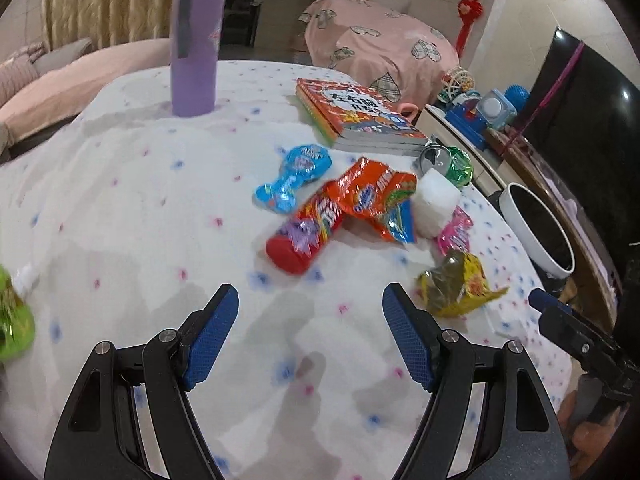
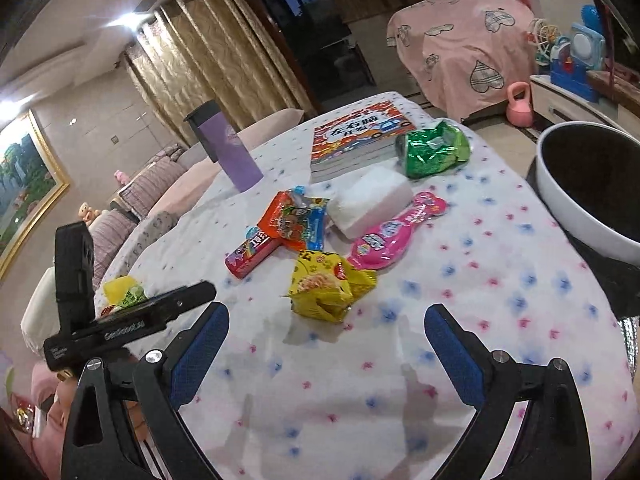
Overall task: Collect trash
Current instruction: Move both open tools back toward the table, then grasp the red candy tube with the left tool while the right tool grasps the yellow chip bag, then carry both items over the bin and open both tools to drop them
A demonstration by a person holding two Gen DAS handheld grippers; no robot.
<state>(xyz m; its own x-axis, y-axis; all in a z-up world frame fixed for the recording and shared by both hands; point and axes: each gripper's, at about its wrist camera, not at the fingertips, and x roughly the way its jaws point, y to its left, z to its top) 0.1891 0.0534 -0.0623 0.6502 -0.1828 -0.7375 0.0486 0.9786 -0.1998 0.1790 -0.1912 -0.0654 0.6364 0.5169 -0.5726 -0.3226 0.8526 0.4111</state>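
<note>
Ahead of my right claw, the yellow wrapper (image 2: 330, 286) is crinkled, glossy plastic film; beyond it the pink packet (image 2: 390, 236) shines smooth. The tablecloth (image 2: 460, 340) beneath looks like matt, soft cloth. Far right, the bin (image 2: 576, 208) has a glossy white wall.

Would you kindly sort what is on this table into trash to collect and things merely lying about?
Trash: yellow wrapper, pink wrapper, orange wrapper, red tube, blue wrapper, crushed green can, into the white bin.
Lying about: book, purple tumbler, white block.
</note>
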